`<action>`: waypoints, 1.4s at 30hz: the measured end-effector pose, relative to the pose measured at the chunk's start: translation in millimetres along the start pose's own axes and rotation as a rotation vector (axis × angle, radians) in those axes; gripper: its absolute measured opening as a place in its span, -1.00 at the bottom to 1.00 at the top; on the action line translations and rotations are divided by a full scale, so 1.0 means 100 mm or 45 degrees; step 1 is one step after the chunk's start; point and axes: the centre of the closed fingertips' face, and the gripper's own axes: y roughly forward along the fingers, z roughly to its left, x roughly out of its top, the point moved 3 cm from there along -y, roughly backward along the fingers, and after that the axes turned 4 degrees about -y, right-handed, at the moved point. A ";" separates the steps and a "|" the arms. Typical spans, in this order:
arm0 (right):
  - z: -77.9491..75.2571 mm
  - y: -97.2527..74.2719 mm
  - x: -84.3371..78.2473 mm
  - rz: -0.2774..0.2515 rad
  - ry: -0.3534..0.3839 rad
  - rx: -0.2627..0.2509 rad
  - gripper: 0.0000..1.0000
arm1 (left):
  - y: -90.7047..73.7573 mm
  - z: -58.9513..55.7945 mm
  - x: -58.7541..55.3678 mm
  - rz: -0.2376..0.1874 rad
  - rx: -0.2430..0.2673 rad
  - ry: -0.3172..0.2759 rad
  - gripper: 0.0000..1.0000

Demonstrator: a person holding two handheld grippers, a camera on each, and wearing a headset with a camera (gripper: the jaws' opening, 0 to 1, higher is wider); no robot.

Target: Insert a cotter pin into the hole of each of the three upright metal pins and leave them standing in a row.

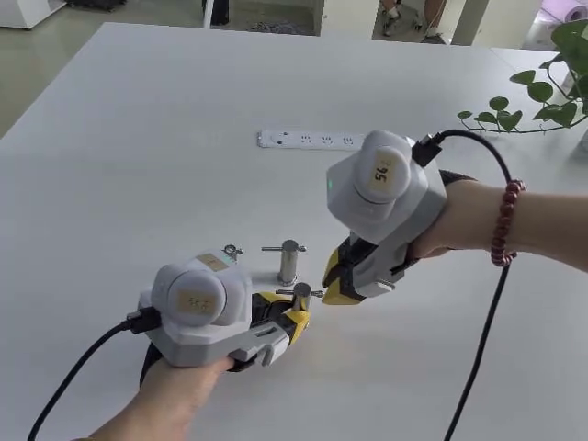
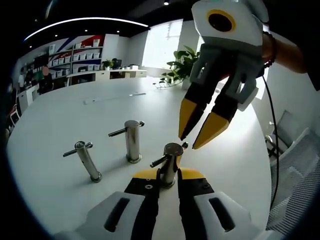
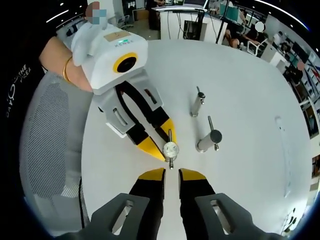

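Three upright metal pins stand in a row on the white table (image 1: 138, 138). My left gripper (image 2: 167, 176) is shut on the base of the nearest pin (image 2: 171, 159), which has a cotter pin (image 2: 159, 161) through its head. My right gripper (image 2: 195, 136) hangs just above and to the right of it, its jaws slightly apart and its tips at the cotter pin's end. In the right gripper view that pin's head (image 3: 171, 149) lies just ahead of my right gripper (image 3: 171, 175). The middle pin (image 2: 132, 141) and the far pin (image 2: 87, 161) each carry a cotter pin too.
A white power strip (image 1: 308, 140) lies further back on the table. A potted plant (image 1: 551, 83) trails leaves over the right edge. Black cables run from both grippers toward me. Open tabletop surrounds the pins.
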 end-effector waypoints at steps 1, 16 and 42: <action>-0.01 0.00 0.00 -0.002 -0.003 -0.003 -0.94 | 0.00 0.00 0.00 0.000 0.000 -0.001 -0.76; 0.00 0.05 0.04 -0.015 -0.034 0.001 -1.00 | 0.00 0.00 0.01 -0.002 -0.002 -0.009 -0.76; -0.02 0.00 0.18 -0.194 0.185 -0.019 -0.67 | -0.20 0.09 0.00 0.059 0.034 0.053 -0.46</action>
